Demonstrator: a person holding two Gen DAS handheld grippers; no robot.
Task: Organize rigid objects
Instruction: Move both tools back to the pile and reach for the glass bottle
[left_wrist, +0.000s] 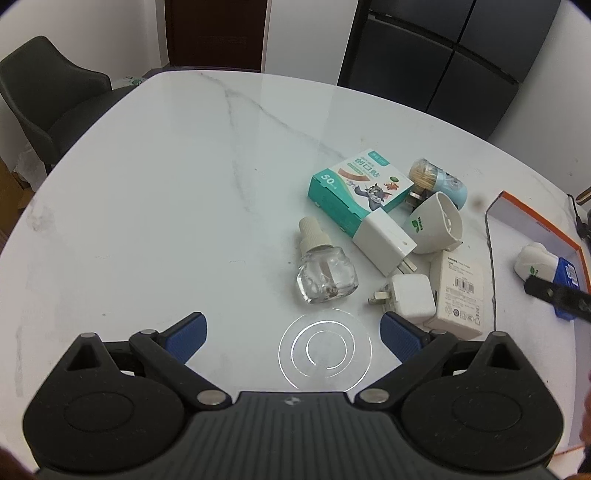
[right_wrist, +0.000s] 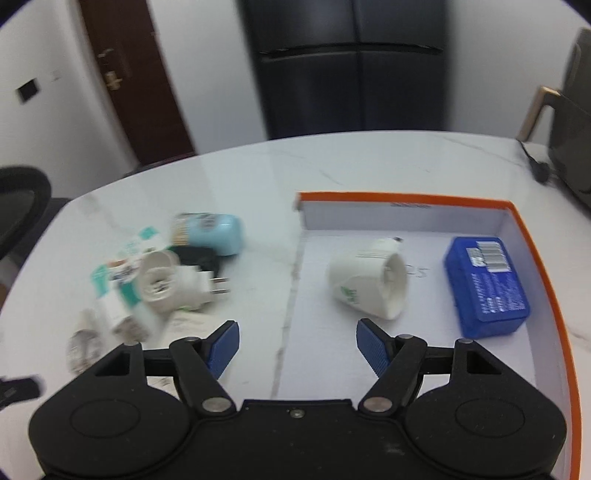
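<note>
Glossy marble-look table (left_wrist: 166, 192), clear glass bottle (left_wrist: 327, 275), matt cardboard box (right_wrist: 406, 218)

Orange-rimmed box (right_wrist: 406, 197); blue case (right_wrist: 485, 286) — white marble-veined table (left_wrist: 166, 184).

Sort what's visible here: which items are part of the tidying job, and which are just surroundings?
Part of the job:
- orange-rimmed box
- white plug-in unit and blue case, already in the box
- clear bottle
- teal plaster box
- white chargers
- light-blue toothpick holder

Surroundings:
- marble table
- dark chair
- black fridge
- brown door
</note>
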